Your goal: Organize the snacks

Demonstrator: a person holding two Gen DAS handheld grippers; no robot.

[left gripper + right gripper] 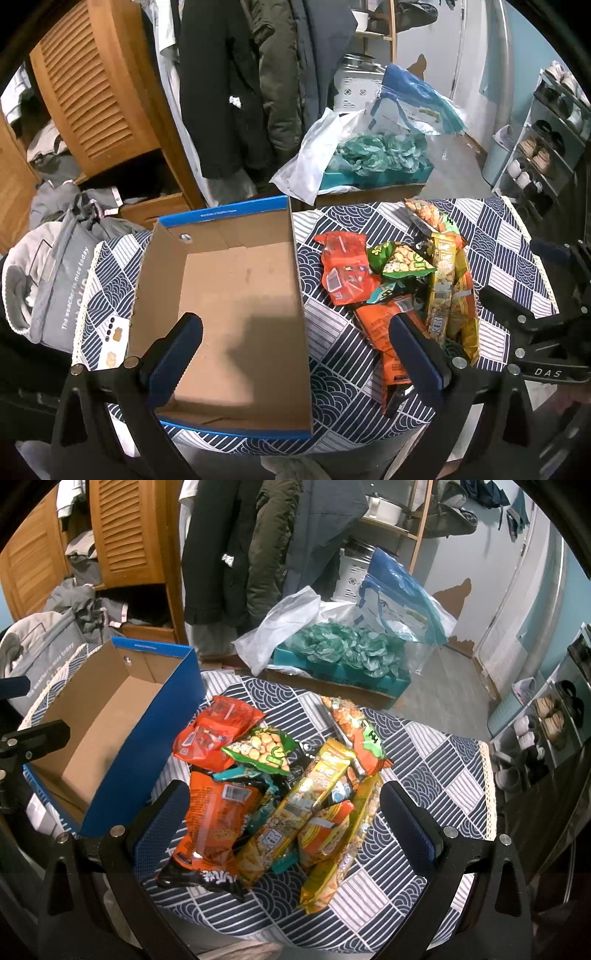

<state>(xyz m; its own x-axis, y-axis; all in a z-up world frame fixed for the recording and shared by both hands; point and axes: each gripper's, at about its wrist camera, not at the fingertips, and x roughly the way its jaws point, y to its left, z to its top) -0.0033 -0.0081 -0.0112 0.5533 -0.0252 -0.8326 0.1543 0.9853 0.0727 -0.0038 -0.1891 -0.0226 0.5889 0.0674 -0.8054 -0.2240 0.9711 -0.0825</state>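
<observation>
Snack lot, unsorted; box empty, both grippers spread and holding nothing.

Left wrist view: left gripper (295,350) agape above open cardboard box (236,317), plain brown inside, blue-edged, rigid and shallow, nothing in it. Snack pile (399,288) just right of the fingers on patterned tablecloth (332,398); right finger (417,350) overlapping an orange packet (384,325).

Right wrist view: right gripper (279,830) wide open, straddling the near packets; box ahead and left. Glossy crinkled foil and film pouches, overlapping: orange packet (218,819), long yellow packs (295,812), green pouch (262,753), red pouch (210,738). Likely risks: slick film slipping from the pads, a pinch catching two overlapped packets, contents crushed by hard closure.
</observation>
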